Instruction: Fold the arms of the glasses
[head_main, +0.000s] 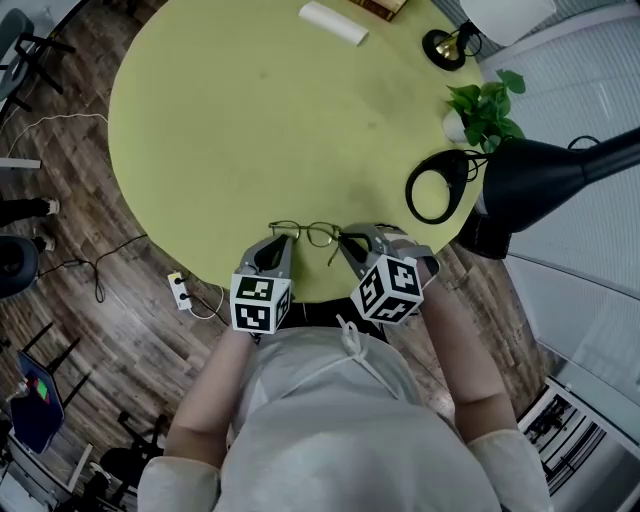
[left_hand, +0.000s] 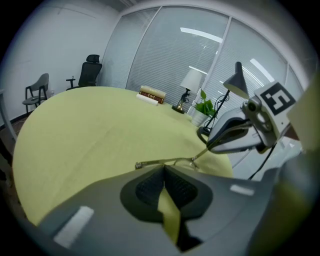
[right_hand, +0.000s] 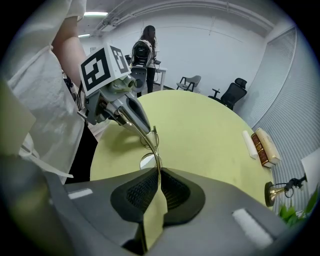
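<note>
As left gripper and right gripper pinch, glasses look wire-thin.

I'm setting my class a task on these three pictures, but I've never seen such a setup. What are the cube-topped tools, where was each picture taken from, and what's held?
No robot here: a person holds a two-jaw gripper in each hand; the marked cubes are part of them. One picture looks down from the person's head; the other two come from cameras riding on the grippers. The green table bears a potted plant and a black lamp near its edge. At its near side the left gripper and the right gripper are each shut on wire-framed glasses.
</note>
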